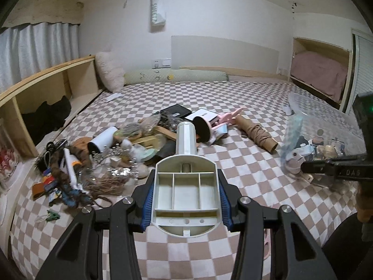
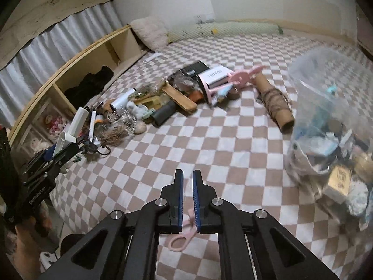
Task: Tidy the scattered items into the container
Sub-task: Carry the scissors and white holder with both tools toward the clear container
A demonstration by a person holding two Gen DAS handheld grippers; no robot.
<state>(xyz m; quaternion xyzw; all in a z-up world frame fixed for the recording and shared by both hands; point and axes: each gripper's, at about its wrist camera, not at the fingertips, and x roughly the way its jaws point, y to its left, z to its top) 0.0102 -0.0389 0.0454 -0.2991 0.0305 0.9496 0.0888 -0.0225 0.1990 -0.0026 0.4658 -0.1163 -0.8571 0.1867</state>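
Observation:
My left gripper [image 1: 186, 191] is shut on a white plastic stand [image 1: 186, 186] with a ribbed base and a round column, held above the checkered bed; it also shows in the right wrist view [image 2: 67, 135]. My right gripper [image 2: 188, 184] is nearly shut with a narrow gap and nothing between the pads. Pink scissors [image 2: 181, 238] lie on the bed under it. The clear plastic container [image 2: 331, 126] with several items inside sits at the right; it also shows in the left wrist view [image 1: 326, 130]. A pile of scattered items [image 1: 130, 144] lies mid-bed.
A cardboard tube [image 2: 275, 107] wrapped in brown cord lies between the pile and the container. A wooden shelf [image 1: 46, 98] runs along the bed's left side. Pillows [image 1: 112, 72] lie at the head. The left gripper's body [image 2: 35, 182] is at the left.

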